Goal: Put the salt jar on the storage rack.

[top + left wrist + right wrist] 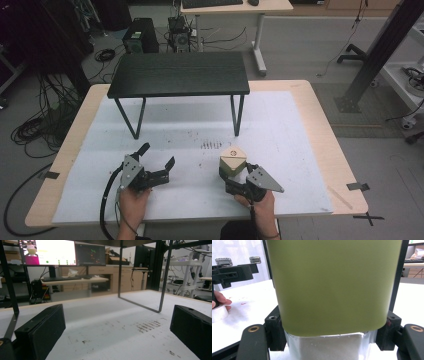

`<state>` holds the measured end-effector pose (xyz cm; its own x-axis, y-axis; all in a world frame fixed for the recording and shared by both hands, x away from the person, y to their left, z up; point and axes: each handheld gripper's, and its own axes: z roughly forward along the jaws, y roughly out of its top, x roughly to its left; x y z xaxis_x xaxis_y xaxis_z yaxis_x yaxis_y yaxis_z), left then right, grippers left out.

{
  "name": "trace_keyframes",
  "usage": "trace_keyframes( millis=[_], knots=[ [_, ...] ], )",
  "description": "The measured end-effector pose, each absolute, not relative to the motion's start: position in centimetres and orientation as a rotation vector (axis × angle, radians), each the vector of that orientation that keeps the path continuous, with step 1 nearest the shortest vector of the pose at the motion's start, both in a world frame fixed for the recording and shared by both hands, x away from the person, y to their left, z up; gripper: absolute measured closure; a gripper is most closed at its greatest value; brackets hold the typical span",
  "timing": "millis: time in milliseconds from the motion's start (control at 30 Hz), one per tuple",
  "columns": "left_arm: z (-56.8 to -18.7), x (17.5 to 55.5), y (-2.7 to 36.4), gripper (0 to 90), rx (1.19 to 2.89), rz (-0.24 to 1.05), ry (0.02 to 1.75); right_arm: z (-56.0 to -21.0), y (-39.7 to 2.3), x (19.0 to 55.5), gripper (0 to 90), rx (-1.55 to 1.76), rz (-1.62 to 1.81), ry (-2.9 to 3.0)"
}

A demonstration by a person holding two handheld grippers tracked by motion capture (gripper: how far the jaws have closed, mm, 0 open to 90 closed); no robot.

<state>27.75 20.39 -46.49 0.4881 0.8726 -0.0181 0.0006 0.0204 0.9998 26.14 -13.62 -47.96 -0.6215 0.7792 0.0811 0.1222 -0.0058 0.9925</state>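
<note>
Two grippers work over a wide counter [300, 150] whose top is covered by a white sheet. Toward its far side stands a small black table [178, 75] on thin metal legs, its top bare. Nearer, and much smaller, an olive-green carton [233, 162] with a tan top sits just right of the counter's middle, close to the near edge.

The right gripper [231, 181] is clamped on the carton's lower part. In the right gripper view the carton [332, 285] stands upright between the jaws, which press on both its sides, its silvery base [327, 347] just above the sheet. The left gripper [157, 159] rests to the left, well apart from the carton, jaws spread wide with nothing between them; in the left gripper view bare sheet lies between them.

As I judge it, the step in hand is lifting the carton, probably toward the black table. Done well, it means keeping the squeeze firm but gentle so the soft walls do not buckle, raising it straight up and level before carrying it far, and clearing the table's edge before lowering. The low grip could let the top tip, so move slowly.
</note>
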Motion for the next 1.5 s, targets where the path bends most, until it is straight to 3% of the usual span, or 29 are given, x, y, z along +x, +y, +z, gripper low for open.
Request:
trace_keyframes(
  millis=[1500],
  knots=[
    [-46.49, 27.76, 20.4, 0.3, 1.391, 0.814, 0.834, -47.92, -13.51, 26.04, 29.8, 0.927, 1.654, 1.758]
  ],
)
